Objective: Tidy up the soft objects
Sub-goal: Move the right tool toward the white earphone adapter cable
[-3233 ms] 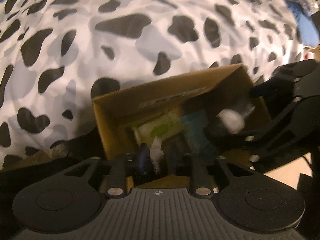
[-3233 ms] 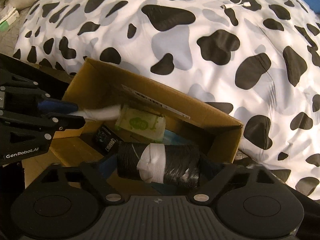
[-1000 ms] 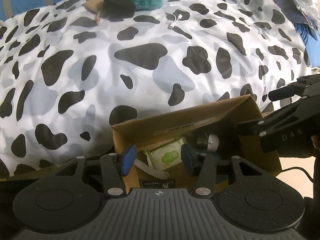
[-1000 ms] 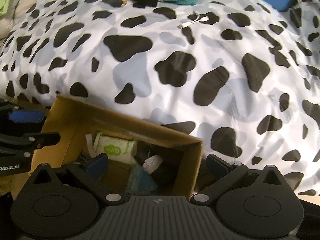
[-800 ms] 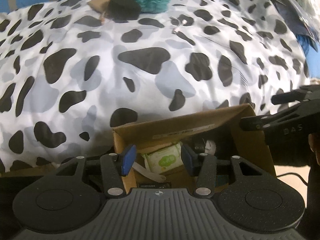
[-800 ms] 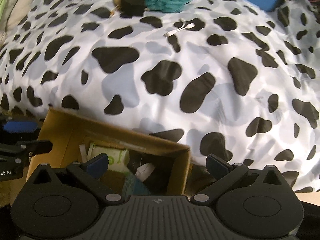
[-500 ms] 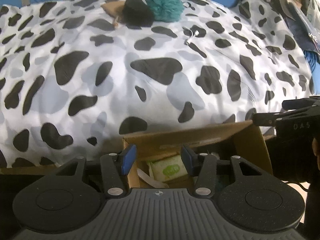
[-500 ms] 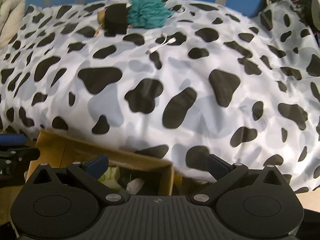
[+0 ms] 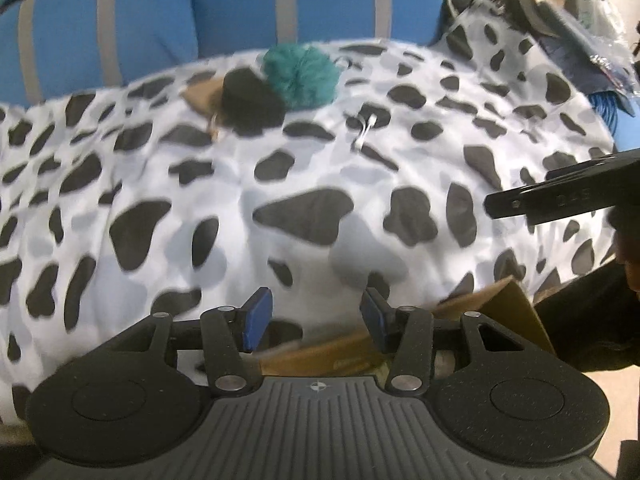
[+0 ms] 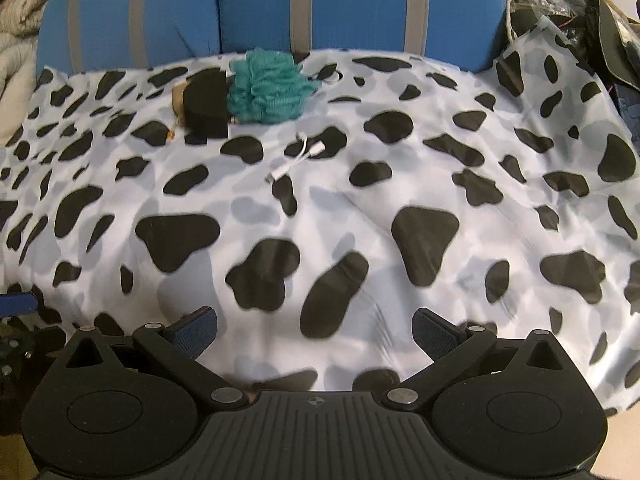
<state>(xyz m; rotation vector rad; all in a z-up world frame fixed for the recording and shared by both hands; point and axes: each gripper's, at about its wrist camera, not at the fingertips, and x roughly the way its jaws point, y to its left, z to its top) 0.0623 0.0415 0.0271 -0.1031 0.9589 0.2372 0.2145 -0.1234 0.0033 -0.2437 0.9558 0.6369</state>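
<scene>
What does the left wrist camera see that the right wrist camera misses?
Only the left wrist view shows the cardboard box at the bed's edge, and the right tongs from the side. Only the right wrist view shows the beige blanket at far left. Both share the cow-print duvet, teal pouf, black item, white cable and blue striped cushion.

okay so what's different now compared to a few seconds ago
The right claw let go of the black roll into the cardboard box. Both claws, the left claw too, lifted out empty and open. The teal pouf, black item and white cable stayed on the bedspread.
</scene>
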